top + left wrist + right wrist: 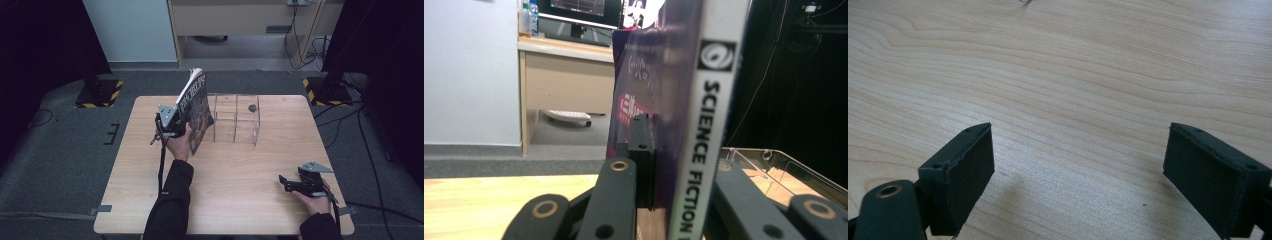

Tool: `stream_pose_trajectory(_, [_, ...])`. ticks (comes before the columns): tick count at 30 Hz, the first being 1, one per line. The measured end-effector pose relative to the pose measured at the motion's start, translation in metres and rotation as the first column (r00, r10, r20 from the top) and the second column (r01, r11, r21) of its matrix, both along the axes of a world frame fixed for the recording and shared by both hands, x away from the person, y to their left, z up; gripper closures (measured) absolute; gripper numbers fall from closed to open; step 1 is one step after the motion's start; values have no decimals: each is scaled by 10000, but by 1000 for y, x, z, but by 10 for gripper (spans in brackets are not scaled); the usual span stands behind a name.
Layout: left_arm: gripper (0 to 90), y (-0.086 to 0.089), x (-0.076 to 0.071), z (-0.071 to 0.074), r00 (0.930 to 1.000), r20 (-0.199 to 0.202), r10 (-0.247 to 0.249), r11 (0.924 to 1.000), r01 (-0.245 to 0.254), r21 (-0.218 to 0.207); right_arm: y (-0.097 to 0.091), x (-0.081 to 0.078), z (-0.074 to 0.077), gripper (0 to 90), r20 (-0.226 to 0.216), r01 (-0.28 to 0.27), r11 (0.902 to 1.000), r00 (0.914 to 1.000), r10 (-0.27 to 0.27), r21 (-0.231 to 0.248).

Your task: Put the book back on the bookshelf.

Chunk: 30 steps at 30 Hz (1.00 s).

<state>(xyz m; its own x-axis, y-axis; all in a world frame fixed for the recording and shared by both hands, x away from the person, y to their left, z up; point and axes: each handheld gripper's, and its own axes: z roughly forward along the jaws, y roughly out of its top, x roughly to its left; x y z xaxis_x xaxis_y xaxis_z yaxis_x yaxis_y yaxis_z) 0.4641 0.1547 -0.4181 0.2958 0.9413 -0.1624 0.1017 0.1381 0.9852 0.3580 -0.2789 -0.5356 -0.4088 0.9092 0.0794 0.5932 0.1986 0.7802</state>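
**Book was up off the worktop, rack still waiting**

So the left tongs point(176, 121) had the paperback point(196, 107) pinched by its lower spine end, holding it upright and a bit tilted, just left of the clear acrylic rack point(235, 120); from the left gripper view you could read the spine, "SCIENCE FICTION", with the jaws pressed on either cover of the book point(696, 125); so a proper clamp, not a loose hold.

The right tongs point(285, 182) were parked low near the front right of the worktop point(240, 200), well apart from everything; in the right gripper view the pads point(963, 175) stood spread wide with nothing but bare wood between them.

Progress, as I read it: the pick-up part looked done, since the book was lifted clear; the slotting part was not, since none of it sat inside a compartment yet; the rack seemed to hold no books, only a small dark thing point(252, 107) on or behind it that I couldn't make out. What looked left: carry the book across to a slot, lower it in spine-first or edge-first, then let go; the right side might have needed to steady the rack, just my guess.
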Motion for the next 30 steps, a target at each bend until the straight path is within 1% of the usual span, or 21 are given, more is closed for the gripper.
stream_pose_trajectory(5, [721, 5, -4, 1, 9999, -141, -3, 9998, 5, 192, 1, 0, 0, 129, -32, 22, 10000, 10000, -22, 3])
stream_pose_trajectory(8, [638, 8, -8, 3, 9999, -100, -56, 9994, 59, 332, 2, 0, 0, 129, -93, 38, 10000, 9999, -39, -17])
stream_pose_trajectory(9, [586, 10, -10, 4, 9999, -91, -73, 9991, 76, 406, 2, 0, 0, 129, -106, 31, 10000, 9999, -31, -13])
stream_pose_trajectory(10, [555, 11, -11, 5, 10000, -65, -11, 9989, 14, 461, 2, 0, 0, 129, -90, 34, 10000, 10000, -34, -5])
stream_pose_trajectory(13, [459, 16, -17, 8, 10000, -91, -7, 9994, 10, 342, 2, 0, 0, 129, -57, 41, 10000, 10000, -41, -3])
stream_pose_trajectory(14, [432, 18, -19, 9, 9998, -121, -130, 9996, 134, 262, 2, 0, 0, 129, -49, 43, 10000, 10000, -43, -4])
stream_pose_trajectory(15, [409, 19, -21, 11, 9998, -74, -196, 9993, 198, 315, 2, -1, 0, 129, -44, 53, 10000, 10000, -53, 3])
stream_pose_trajectory(16, [392, 19, -24, 13, 9991, -115, -413, 9983, 417, 414, 2, 0, 0, 128, -55, 54, 10000, 10000, -54, 7])
stream_pose_trajectory(17, [369, 20, -26, 15, 9989, -113, -465, 9978, 470, 465, 1, 0, 0, 128, -24, 13, 10000, 10000, -13, -27])
stream_pose_trajectory(19, [341, 21, -31, 18, 9980, -150, -610, 9971, 616, 454, 1, 0, 0, 128, -17, 22, 10000, 10000, -22, -19])
stream_pose_trajectory(20, [329, 22, -36, 19, 9975, -208, -678, 9966, 687, 448, 1, 0, 0, 128, -11, 26, 10000, 10000, -26, -11])
stream_pose_trajectory(21, [314, 23, -38, 20, 9973, -235, -694, 9963, 705, 497, 1, 0, 0, 127, 10, 27, 10000, 10000, -27, -12])
stream_pose_trajectory(23, [300, 26, -47, 21, 9964, -277, -807, 9950, 822, 559, 1, 0, 0, 125, 48, 51, 10000, 10000, -51, -20])
stream_pose_trajectory(24, [293, 27, -50, 21, 9964, -335, -779, 9952, 797, 573, 1, 0, 0, 125, 46, 60, 10000, 10000, -60, -11])
stream_pose_trajectory(28, [263, 38, -63, 17, 9946, -683, -781, 9954, 816, 503, 0, 0, 0, 118, -9, 173, 9998, 9998, -173, 96])
stream_pose_trajectory(29, [259, 43, -69, 14, 9936, -819, -775, 9953, 819, 523, 0, 0, 0, 118, 14, 191, 9998, 9998, -191, 91])
stream_pose_trajectory(30, [250, 45, -71, 13, 9927, -929, -772, 9949, 827, 569, -1, 0, 0, 116, 60, 174, 9998, 9998, -175, 60])
